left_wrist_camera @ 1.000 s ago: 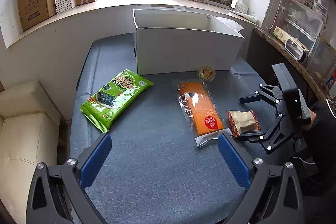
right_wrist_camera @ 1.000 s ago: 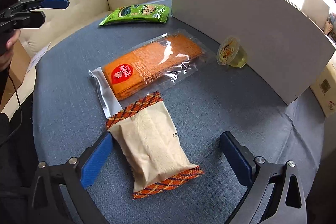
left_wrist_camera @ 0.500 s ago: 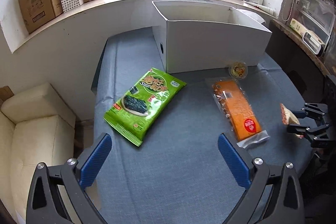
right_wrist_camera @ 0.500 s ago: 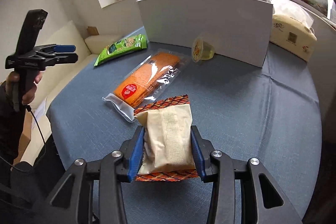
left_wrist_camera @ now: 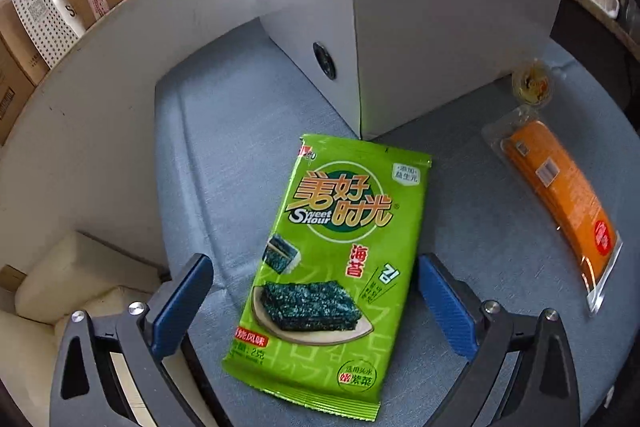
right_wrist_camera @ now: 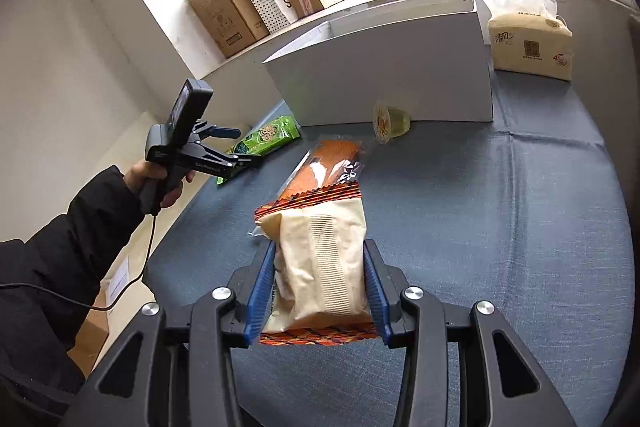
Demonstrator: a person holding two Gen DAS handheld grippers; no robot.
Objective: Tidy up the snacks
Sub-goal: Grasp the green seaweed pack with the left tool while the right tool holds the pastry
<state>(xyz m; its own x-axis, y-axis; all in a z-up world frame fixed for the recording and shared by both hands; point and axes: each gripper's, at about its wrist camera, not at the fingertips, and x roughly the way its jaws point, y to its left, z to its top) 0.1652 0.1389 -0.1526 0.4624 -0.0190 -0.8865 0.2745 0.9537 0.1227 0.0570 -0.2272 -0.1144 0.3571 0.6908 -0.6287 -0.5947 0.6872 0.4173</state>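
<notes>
The beige snack packet with orange zigzag ends [right_wrist_camera: 320, 267] sits clamped between the blue pads of the right gripper [right_wrist_camera: 319, 291], lifted clear of the grey-blue cloth surface [right_wrist_camera: 520, 227]. The jaws have just been closing, and both pads now press its sides. Its far crimped end points toward the long clear-wrapped orange snack pack [right_wrist_camera: 328, 163], which lies flat on the surface just beyond it. Further on, a small clear jelly cup with a printed lid [right_wrist_camera: 390, 121] lies on its side close to the front wall of the open white cardboard box [right_wrist_camera: 400, 83]. A soft pack of tissues [right_wrist_camera: 528, 43] stands beside the right end of that box.

In the left wrist view, the left gripper [left_wrist_camera: 316, 303] hangs over the green foil seaweed packet [left_wrist_camera: 340, 251], its jaws spread wide with a pad on either side of the packet's lower half; whether they touch it cannot be told. The packet lies flat, its top edge near the corner of the white box [left_wrist_camera: 440, 27]. The orange pack [left_wrist_camera: 560, 195] lies well to the right, with the jelly cup [left_wrist_camera: 532, 87] beyond it by the box wall.

From the right wrist view, a hand in a black sleeve [right_wrist_camera: 160, 183] holds the left gripper's handle above the green packet [right_wrist_camera: 264, 139]. Brown cardboard boxes [right_wrist_camera: 224, 15] stand on the window ledge.
</notes>
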